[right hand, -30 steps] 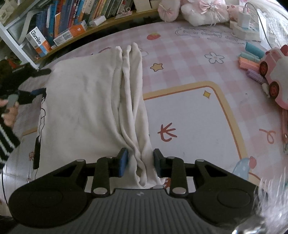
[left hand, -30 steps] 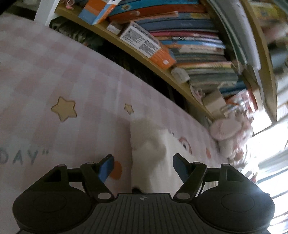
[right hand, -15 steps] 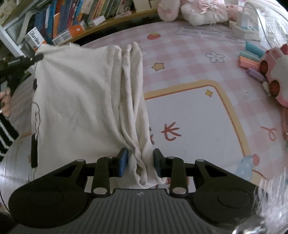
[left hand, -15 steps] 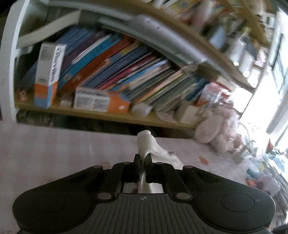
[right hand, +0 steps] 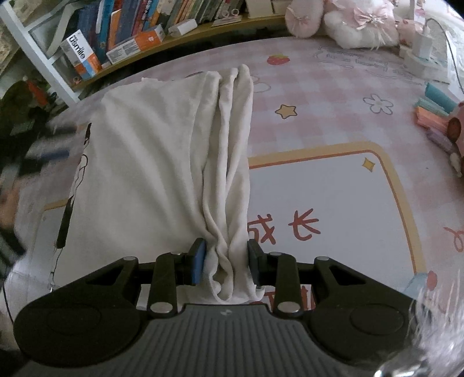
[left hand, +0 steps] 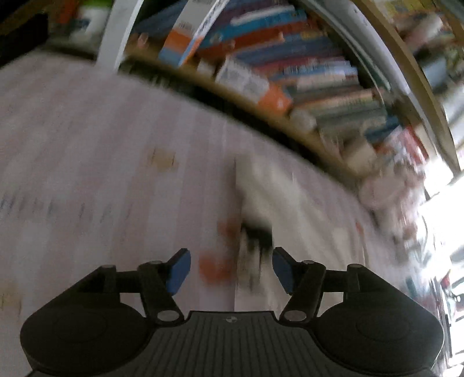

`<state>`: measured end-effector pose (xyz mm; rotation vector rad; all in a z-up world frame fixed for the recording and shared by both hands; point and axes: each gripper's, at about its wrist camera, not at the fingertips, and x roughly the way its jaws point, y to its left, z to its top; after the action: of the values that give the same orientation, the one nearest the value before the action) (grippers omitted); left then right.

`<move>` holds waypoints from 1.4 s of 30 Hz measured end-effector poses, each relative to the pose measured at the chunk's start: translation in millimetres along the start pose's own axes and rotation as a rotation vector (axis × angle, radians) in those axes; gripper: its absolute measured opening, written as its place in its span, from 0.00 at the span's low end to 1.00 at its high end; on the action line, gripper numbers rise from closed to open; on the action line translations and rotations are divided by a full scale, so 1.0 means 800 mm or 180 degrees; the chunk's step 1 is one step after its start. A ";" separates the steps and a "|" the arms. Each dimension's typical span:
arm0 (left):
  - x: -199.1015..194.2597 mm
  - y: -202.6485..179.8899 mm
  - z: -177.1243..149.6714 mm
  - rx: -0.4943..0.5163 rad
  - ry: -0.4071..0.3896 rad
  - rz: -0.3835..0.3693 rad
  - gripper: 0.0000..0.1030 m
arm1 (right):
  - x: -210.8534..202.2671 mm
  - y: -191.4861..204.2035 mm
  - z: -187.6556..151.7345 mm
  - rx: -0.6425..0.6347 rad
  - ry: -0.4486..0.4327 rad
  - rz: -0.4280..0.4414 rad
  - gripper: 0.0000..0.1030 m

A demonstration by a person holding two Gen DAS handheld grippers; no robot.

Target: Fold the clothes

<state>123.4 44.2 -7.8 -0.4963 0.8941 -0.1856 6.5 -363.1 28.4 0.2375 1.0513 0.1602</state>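
A white garment (right hand: 150, 162) with a black print along its left edge lies flat on the pink checked mat (right hand: 319, 95). Its right side is bunched into long folds (right hand: 232, 162). My right gripper (right hand: 226, 261) is shut on the near end of those folds. My left gripper (left hand: 230, 271) is open and empty, above the mat beside the garment's left edge (left hand: 261, 208); that view is blurred by motion. In the right wrist view the left gripper shows only as a dark blur (right hand: 34, 156) at the left.
A low bookshelf (right hand: 130, 37) with books and boxes runs along the mat's far edge. Plush toys (right hand: 348, 26) sit at the far right. A charger and cable (right hand: 420, 49) and pastel blocks (right hand: 435, 113) lie at the right.
My left gripper had shut on the garment's far left corner and lifted it; now it has let go, opened, and the corner lies flat again. My right gripper stays shut on the folds.
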 end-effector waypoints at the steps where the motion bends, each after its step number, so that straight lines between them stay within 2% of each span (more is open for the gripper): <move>1: -0.008 -0.001 -0.014 0.0017 0.0033 0.0024 0.61 | 0.000 -0.001 0.000 -0.0019 0.0006 0.0019 0.29; 7: -0.038 -0.014 -0.083 0.0166 0.0062 0.0179 0.67 | 0.001 -0.011 0.002 0.0015 0.0023 0.0176 0.30; 12: -0.044 -0.035 -0.111 0.0212 0.0059 0.0285 0.63 | 0.003 -0.015 0.005 -0.0061 0.0040 0.0273 0.29; 13: -0.046 -0.039 -0.117 0.0206 0.0065 0.0280 0.58 | 0.003 -0.016 0.006 -0.0078 0.0039 0.0291 0.29; 14: -0.046 -0.042 -0.123 0.0198 0.0077 0.0270 0.44 | 0.004 -0.017 0.007 -0.0091 0.0037 0.0310 0.28; 15: -0.046 -0.046 -0.129 0.0185 0.0105 0.0257 0.35 | 0.004 -0.018 0.007 -0.0096 0.0031 0.0331 0.27; 17: -0.048 -0.053 -0.140 0.0175 0.0148 0.0282 0.08 | 0.004 -0.020 0.007 -0.0114 0.0009 0.0361 0.26; 19: -0.057 -0.064 -0.148 0.0221 0.0077 0.0278 0.05 | 0.005 -0.024 0.007 -0.0135 -0.0026 0.0364 0.25; 23: -0.070 -0.077 -0.158 0.0383 -0.0064 0.0384 0.05 | 0.005 -0.030 0.007 -0.0128 -0.0030 0.0403 0.25; 29: -0.063 -0.057 -0.158 0.0110 0.0038 0.0352 0.06 | 0.003 -0.038 0.006 -0.0089 0.0013 0.0477 0.27; 33: -0.064 -0.062 -0.155 0.0474 0.0182 0.0372 0.12 | -0.001 -0.043 0.005 0.0034 0.0077 0.0527 0.38; 36: -0.072 -0.070 -0.151 0.0784 0.0277 0.0451 0.13 | -0.004 -0.040 0.002 0.0045 0.0117 0.0534 0.42; 39: -0.087 -0.080 -0.147 0.0932 0.0097 0.0577 0.17 | -0.005 -0.033 0.001 0.0029 0.0107 0.0508 0.45; 42: -0.093 -0.096 -0.148 0.1090 -0.0063 0.0584 0.28 | -0.004 -0.027 0.000 -0.0005 0.0098 0.0423 0.43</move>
<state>-12.1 -35.8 19.7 -0.0971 0.8620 -0.1617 5.8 -384.4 25.4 0.3044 1.0661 0.2851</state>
